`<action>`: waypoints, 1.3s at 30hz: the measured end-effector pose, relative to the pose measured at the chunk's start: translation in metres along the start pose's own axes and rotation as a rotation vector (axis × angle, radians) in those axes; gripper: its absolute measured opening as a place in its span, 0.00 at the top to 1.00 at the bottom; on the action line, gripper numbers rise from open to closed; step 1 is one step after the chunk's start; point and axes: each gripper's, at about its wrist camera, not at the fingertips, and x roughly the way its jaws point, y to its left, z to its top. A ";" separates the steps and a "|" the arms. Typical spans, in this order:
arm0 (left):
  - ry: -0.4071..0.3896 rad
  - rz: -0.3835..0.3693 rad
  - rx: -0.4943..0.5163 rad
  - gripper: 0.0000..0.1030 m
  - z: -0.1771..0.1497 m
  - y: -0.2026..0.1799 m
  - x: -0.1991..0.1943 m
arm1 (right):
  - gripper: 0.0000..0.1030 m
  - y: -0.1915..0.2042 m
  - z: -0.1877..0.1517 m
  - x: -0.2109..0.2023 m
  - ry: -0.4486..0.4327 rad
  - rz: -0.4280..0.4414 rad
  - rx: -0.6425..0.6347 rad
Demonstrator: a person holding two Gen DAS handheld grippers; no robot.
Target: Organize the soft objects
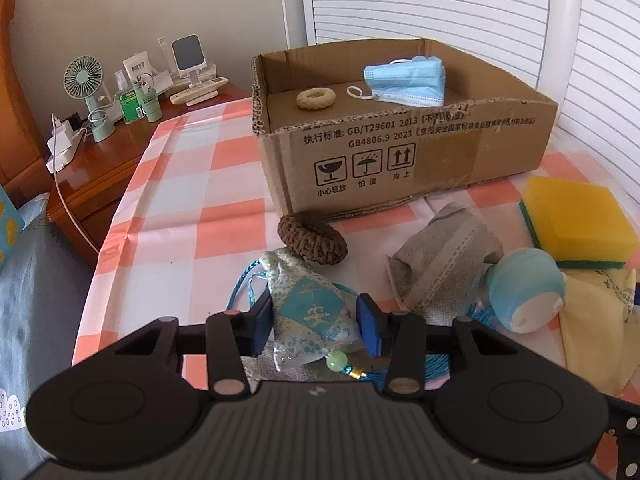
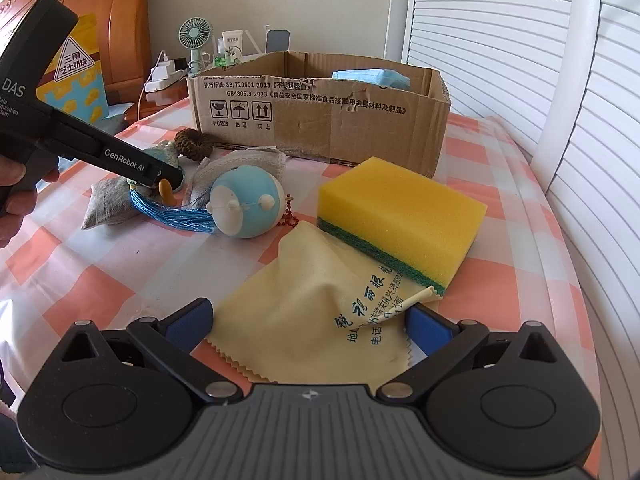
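Note:
A blue brocade sachet [image 1: 312, 316] with a green bead and blue tassel sits between the blue pads of my left gripper [image 1: 316, 326], which press on both its sides. The right wrist view shows that gripper [image 2: 160, 176] low over the pile. My right gripper [image 2: 310, 324] is open, its pads either side of a pale yellow cloth [image 2: 304, 304] lying flat. A cardboard box [image 1: 400, 152] holds a blue face mask [image 1: 408, 80] and a cream ring [image 1: 316, 99]. A brown scrunchie [image 1: 312, 240], grey pouch [image 1: 440, 264], round blue toy [image 2: 244, 208] and yellow sponge [image 2: 400, 212] lie on the table.
The checked tablecloth [image 1: 180, 200] ends at the left beside a wooden nightstand [image 1: 100, 168] with a small fan [image 1: 82, 80], bottles and a charger. White louvred doors [image 1: 420, 0] stand behind the box. A person's hand [image 2: 16, 196] holds the left gripper's handle.

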 end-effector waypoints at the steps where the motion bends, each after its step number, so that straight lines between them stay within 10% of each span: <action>1: 0.000 -0.004 0.001 0.62 0.000 0.000 -0.001 | 0.00 0.000 0.000 0.000 0.001 0.000 -0.001; 20: -0.003 -0.156 0.048 0.69 0.001 0.002 -0.035 | 0.05 -0.005 0.011 0.007 0.015 -0.005 0.016; 31: -0.010 -0.187 0.104 0.69 0.001 -0.002 -0.048 | 0.78 -0.009 0.016 -0.001 0.020 -0.026 0.026; 39: -0.031 -0.205 0.119 0.69 0.001 0.000 -0.065 | 0.91 -0.004 0.017 -0.019 0.000 -0.022 -0.002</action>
